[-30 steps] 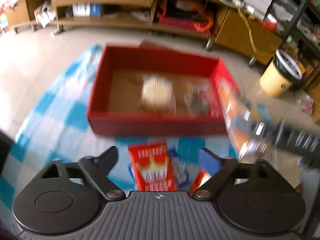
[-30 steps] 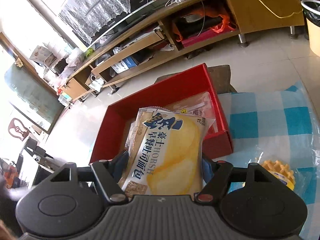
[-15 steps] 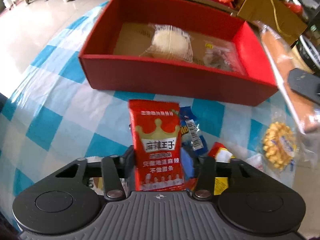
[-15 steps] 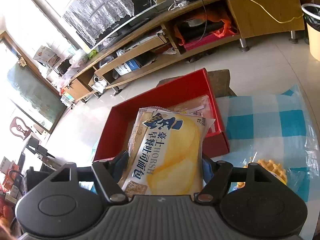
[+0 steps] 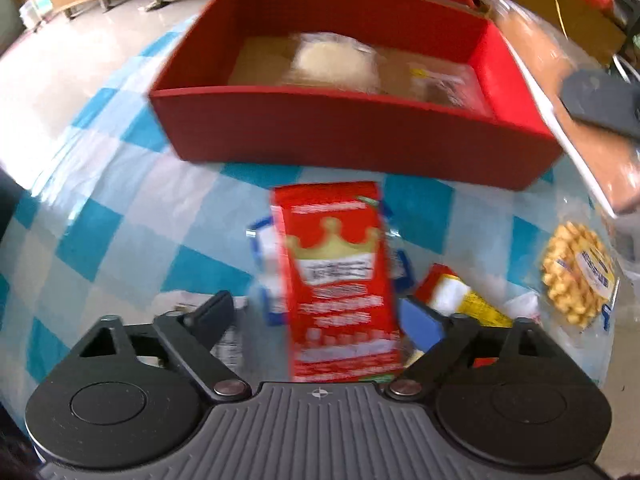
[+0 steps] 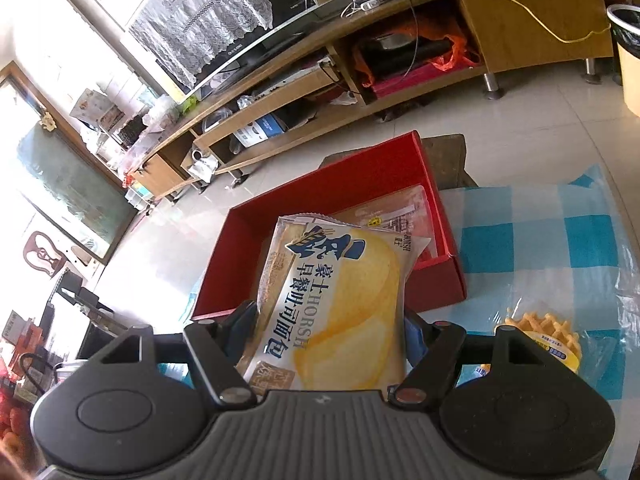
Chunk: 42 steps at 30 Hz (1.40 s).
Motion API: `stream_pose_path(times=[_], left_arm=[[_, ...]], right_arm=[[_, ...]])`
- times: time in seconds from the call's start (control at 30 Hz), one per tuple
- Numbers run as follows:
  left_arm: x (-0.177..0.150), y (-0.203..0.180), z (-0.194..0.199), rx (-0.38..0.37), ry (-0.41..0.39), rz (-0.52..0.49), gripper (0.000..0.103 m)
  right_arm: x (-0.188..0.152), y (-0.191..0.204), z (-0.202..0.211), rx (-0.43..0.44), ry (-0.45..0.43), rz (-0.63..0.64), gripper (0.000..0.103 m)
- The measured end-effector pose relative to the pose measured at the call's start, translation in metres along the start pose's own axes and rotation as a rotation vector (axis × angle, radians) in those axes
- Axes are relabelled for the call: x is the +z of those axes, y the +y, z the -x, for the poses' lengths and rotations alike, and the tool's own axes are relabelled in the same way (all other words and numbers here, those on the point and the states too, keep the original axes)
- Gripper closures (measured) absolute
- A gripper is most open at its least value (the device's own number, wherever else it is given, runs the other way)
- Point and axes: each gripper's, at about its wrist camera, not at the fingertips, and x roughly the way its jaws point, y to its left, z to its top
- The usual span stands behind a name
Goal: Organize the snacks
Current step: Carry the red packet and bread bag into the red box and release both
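Observation:
A red snack packet with a gold crown (image 5: 336,264) lies on the blue-checked cloth (image 5: 120,220), between the fingers of my left gripper (image 5: 320,314). Its jaws are opening and the pads stand clear of the packet. Beyond it stands the red box (image 5: 360,136), holding a round pale bun in a wrapper (image 5: 332,62) and a clear packet (image 5: 444,80). My right gripper (image 6: 328,328) is shut on a yellow toast-bread packet (image 6: 340,300), held above the near end of the red box (image 6: 440,280).
A wrapped waffle (image 5: 576,276) lies on the cloth at the right, a yellow-and-red packet (image 5: 460,292) beside the red one, and a blue-edged packet (image 5: 264,248) under it. A low wooden shelf unit (image 6: 360,80) and a bin (image 6: 628,60) stand on the floor beyond.
My left gripper sank toward the cloth, closed on the red packet, and its fingers have now spread apart again. The right gripper and its bread packet have stayed put.

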Motion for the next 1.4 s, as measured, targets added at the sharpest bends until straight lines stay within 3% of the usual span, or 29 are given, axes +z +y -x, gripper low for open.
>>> stream_pose_path(times=[0.03, 0.2, 0.6, 0.9, 1.1, 1.27, 1.4], left_arm=[[-0.001, -0.005, 0.000, 0.007, 0.005, -0.008, 0.042], [-0.005, -0.009, 0.011, 0.009, -0.011, -0.036, 0.048], [0.020, 0.018, 0.074, -0.049, -0.175, -0.009, 0.047], [0.089, 0.028, 0.059, -0.029, -0.260, 0.031, 0.047], [0.128, 0.032, 0.032, -0.004, -0.273, 0.036, 0.046], [0.136, 0.034, 0.010, 0.037, -0.244, 0.026, 0.044], [0.137, 0.036, 0.005, 0.054, -0.237, 0.016, 0.033]], right_arm=[[0.000, 0.000, 0.002, 0.001, -0.002, 0.001, 0.032], [0.000, 0.000, 0.009, 0.016, -0.013, 0.012, 0.032], [0.009, 0.000, 0.013, 0.017, -0.066, -0.006, 0.032], [0.034, 0.005, -0.032, -0.015, -0.037, 0.020, 0.032], [0.054, 0.003, -0.072, -0.044, -0.013, 0.046, 0.032], [0.063, -0.008, -0.098, -0.080, 0.004, 0.044, 0.032], [0.064, -0.011, -0.111, -0.105, 0.019, 0.054, 0.030]])
